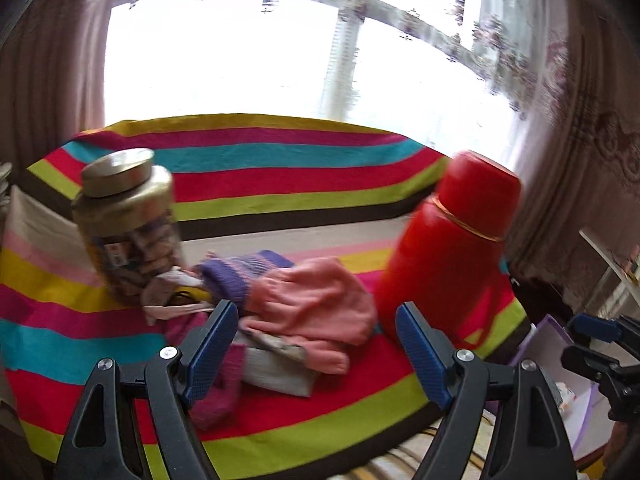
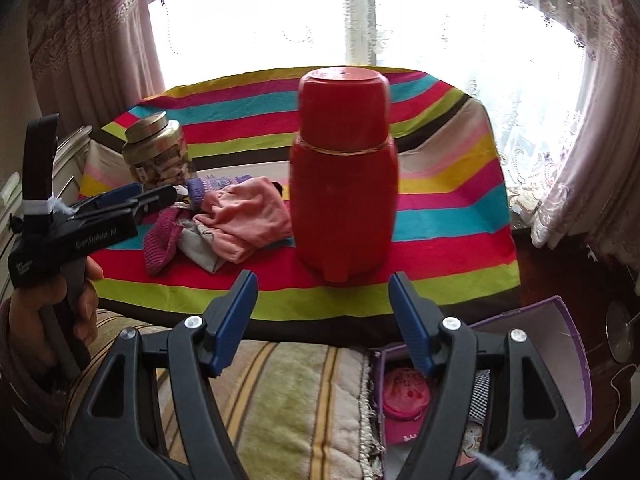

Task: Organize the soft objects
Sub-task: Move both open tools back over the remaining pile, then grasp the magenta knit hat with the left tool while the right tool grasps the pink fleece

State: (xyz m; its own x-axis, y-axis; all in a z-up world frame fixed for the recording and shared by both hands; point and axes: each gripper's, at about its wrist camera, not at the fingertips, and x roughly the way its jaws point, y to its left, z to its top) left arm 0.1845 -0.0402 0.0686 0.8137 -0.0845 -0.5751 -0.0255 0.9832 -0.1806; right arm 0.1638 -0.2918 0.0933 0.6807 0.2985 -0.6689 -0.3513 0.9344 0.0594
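**Risk of knocking the flask while reaching for the soft pile**

The landmark is the red flask (image 2: 343, 176), which stands upright on the striped cloth (image 2: 448, 248).

Nearest to the cameras, the right gripper (image 2: 322, 316) hovers in front of the flask, over the near edge of the cloth. Its jaws are wide apart and hold nothing. Below it, at the near right of the flask, an open purple box (image 2: 568, 344) sits lower than the table.

The left gripper (image 1: 316, 344) points at the soft pile to the left of the flask, jaws wide and empty, one finger just beside the dark pink knit piece (image 1: 218, 384).

The pink glove (image 1: 316, 308) lies on top, very near the flask, and may touch it. I think a wide grasp here could push the flask over.

Farther left, the purple knit cuff (image 1: 232, 280) and a white cloth (image 1: 168, 292) lean against the gold-lidded jar (image 1: 128, 220). Pulling them may drag the jar too.
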